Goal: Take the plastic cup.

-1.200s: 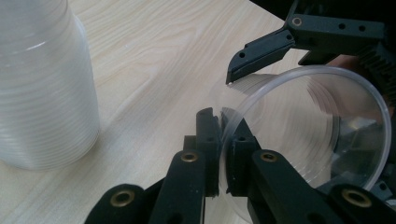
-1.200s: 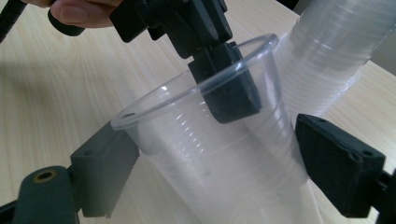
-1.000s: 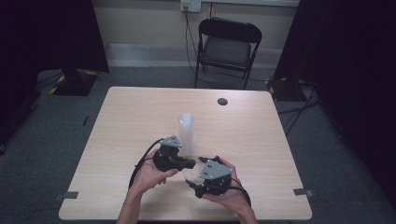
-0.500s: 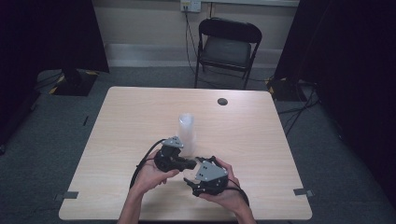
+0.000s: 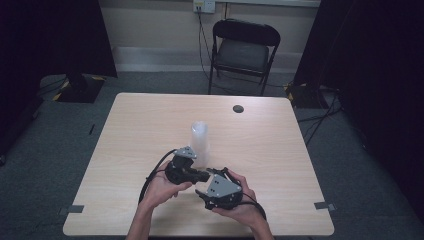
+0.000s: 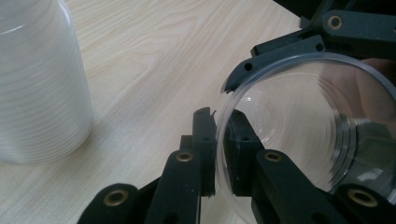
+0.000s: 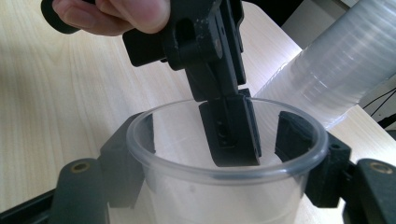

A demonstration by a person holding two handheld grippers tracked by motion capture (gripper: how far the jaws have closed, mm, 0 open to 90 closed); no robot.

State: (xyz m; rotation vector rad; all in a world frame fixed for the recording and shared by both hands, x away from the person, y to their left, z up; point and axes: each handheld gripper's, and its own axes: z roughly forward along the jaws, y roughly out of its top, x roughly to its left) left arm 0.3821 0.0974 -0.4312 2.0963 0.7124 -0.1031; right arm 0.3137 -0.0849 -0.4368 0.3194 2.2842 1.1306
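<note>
Clear plastic cup (image 7: 224, 186), round rim (thin), empty

Your left gripper view cuts the cup stack (image 6: 39, 84) off at the top and left edges (the clear cup (image 6: 308, 135) runs off its right edge); the counter's small dark disc (image 5: 238, 108) is too small to identify.

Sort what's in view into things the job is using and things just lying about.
In use:
- clear cup, rim pinched by the left gripper, body between the right gripper jaws
- cup stack

Lying about:
- dark round disc on the table
- folding chair
</note>
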